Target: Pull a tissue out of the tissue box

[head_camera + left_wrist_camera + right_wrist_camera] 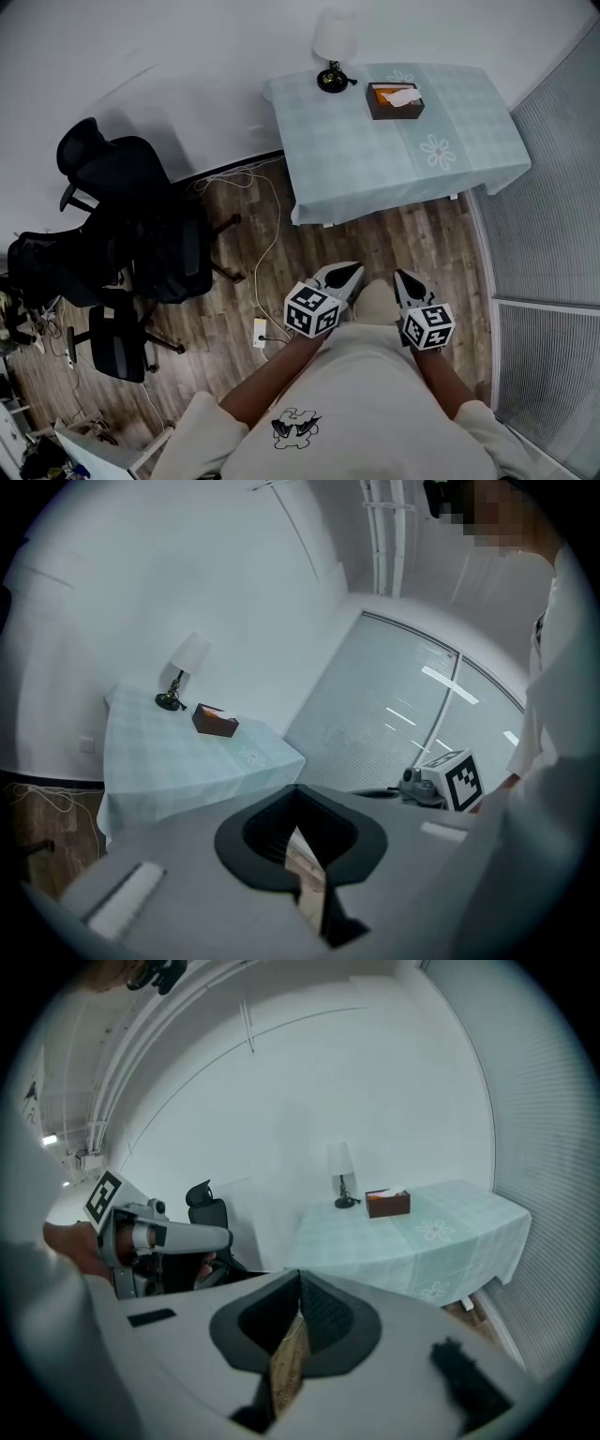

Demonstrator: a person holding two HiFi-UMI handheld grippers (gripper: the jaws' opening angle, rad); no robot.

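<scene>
**A:** How do the tools stand?

**B:** Both are close in front of the person's body. The left tool [352,272] has its jaws together on nothing. The right tool [403,277] is the same, tips meeting and empty.

**A:** And ahead of them?

**B:** First the wooden floor [375,244], then the near edge of the worktop [375,159], well apart from either tool.

**A:** Where's the tissue box?

**B:** The tissue box [394,105] sits toward the worktop's far side, ahead and slightly to the right tool's side, so I'd judge that one nearer. Its long axis runs crosswise to the tools. A white tissue [405,94] stands up from its top. A lamp [332,47] is near it, to the left.

**A:** So what comes next?

**B:** Probably a long approach forward first.
</scene>
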